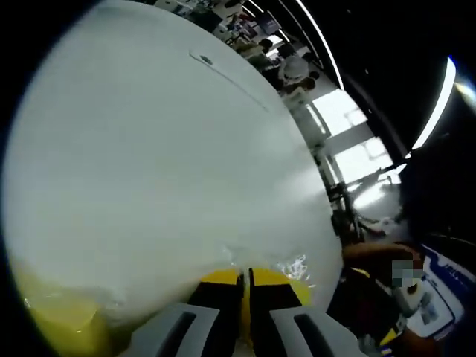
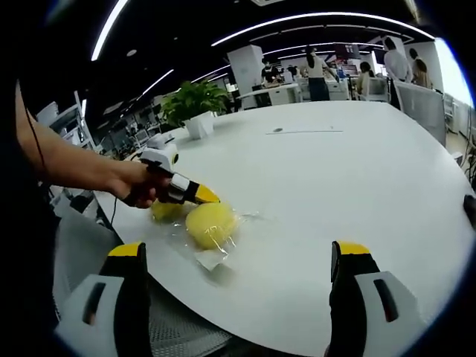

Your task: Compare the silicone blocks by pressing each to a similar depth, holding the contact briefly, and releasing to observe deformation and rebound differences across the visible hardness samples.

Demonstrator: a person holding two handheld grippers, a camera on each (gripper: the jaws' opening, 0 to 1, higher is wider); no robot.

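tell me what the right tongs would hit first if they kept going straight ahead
Probably nothing at once: the right tongs stand open over bare white table. The wrapped yellow block lies left of that line. Depth is unclear.

Two silicone blocks (image 2: pixel 210 224) lie side by side near the table (image 2: pixel 349 178) edge, plant (image 2: pixel 195 104) behind.

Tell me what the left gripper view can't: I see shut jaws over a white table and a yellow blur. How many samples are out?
Observer: Two. There is a round yellow silicone block lying on clear plastic wrap, with a smaller yellow lump beside it.
Operator: Where's the left gripper?
Observer: The left gripper has its tip just above where the two meet. I can't tell if it's touching.
Operator: Right gripper?
Observer: The right gripper is wide open and short of both samples, holding nothing.
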